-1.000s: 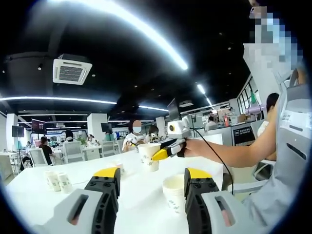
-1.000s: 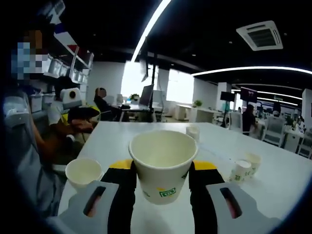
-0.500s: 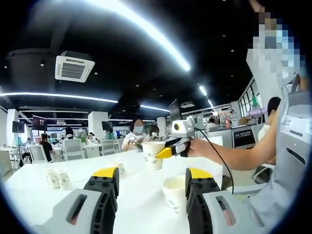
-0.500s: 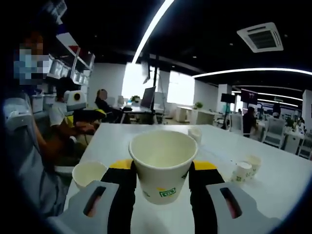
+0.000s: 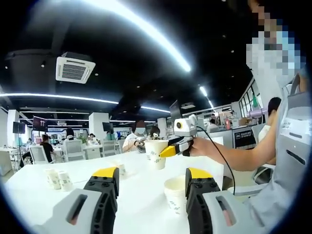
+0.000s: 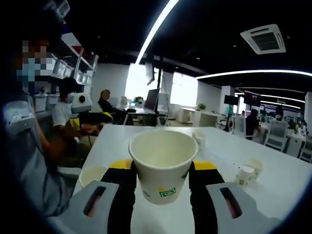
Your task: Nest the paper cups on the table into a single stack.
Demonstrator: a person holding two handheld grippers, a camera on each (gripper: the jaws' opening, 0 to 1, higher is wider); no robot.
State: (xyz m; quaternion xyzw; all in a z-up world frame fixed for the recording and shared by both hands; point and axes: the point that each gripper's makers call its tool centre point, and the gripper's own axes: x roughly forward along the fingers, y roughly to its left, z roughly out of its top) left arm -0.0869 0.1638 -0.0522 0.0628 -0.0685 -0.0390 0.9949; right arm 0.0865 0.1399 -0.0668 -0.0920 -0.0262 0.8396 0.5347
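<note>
Right gripper view: the right claw (image 6: 162,183) pinches a paper cup (image 6: 162,163) at frame centre, above the white worktop (image 6: 219,151). The left claw (image 5: 152,190) is spread beside an open cup (image 5: 174,193) at lower centre. A misaligned descent could crumple the rims.

White paper cup (image 6: 162,161), seemingly green logo; white table (image 6: 273,180).
</note>
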